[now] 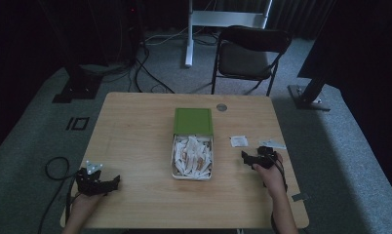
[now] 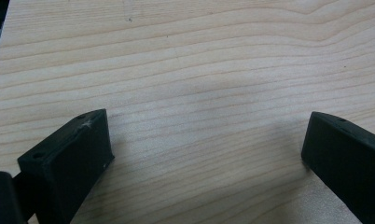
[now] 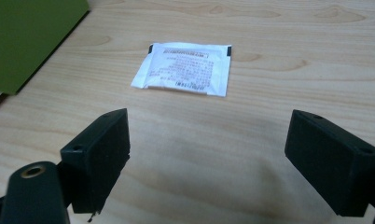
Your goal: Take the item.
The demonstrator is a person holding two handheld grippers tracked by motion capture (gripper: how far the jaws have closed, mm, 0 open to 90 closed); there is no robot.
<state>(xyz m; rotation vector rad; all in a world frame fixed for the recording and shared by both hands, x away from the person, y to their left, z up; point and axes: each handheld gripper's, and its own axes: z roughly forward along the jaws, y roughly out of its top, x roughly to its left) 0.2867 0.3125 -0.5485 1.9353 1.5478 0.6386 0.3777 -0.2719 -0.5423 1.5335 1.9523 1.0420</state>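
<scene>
Two grippers, high view: left gripper [image 1: 99,181] and right gripper [image 1: 256,158] are flanking the box [image 1: 192,156] of packets.
Left gripper view: jaws are gaping, empty, over table [image 2: 199,70].
Right gripper view: jaws are spread, facing packet [image 3: 182,68] beside the box's green lid [image 3: 27,37]; likely approaching, needing to advance and close.

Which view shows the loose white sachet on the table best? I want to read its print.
The right gripper view: the sachet lies flat and large just beyond the open tongs, print lines visible though blurred. The high view shows it as a tiny white patch right of the box. The left gripper view faces bare wood.
</scene>
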